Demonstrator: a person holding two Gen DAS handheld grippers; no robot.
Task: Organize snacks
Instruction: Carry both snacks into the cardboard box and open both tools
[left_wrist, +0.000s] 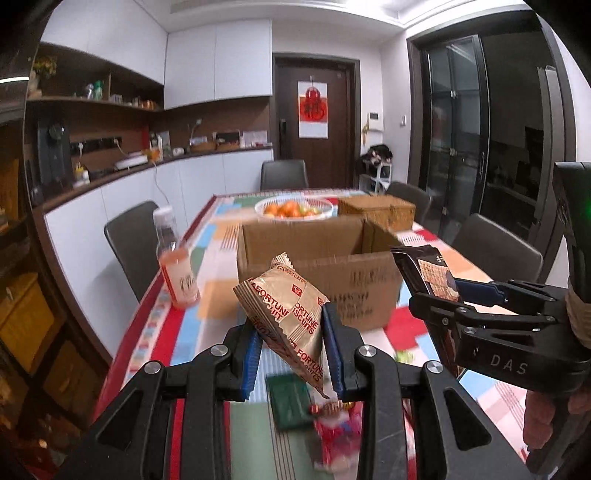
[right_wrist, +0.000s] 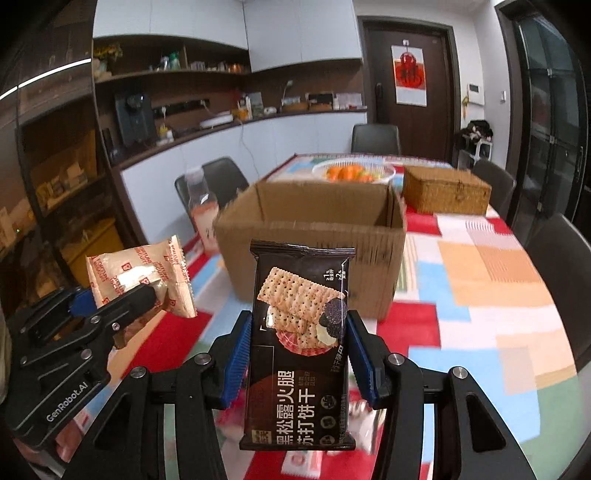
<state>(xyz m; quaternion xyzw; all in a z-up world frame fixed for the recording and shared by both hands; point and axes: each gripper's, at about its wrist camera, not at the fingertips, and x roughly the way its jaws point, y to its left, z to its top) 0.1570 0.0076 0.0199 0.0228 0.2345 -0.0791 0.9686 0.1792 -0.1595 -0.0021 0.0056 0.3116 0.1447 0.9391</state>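
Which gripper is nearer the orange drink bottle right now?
Left. The left gripper, shut on the Fortune biscuit packet, is on the side of the bottle. The right gripper, holding the dark cracker pack, is farther over, facing the cardboard box.

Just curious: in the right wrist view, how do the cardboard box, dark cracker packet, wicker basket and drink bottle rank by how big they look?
1. Cardboard box
2. Dark cracker packet, enlarged by nearness
3. Wicker basket
4. Drink bottle

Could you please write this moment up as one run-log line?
left claw: shut on fortune biscuit packet | right claw: shut on black cracker packet | cardboard box: open, ahead
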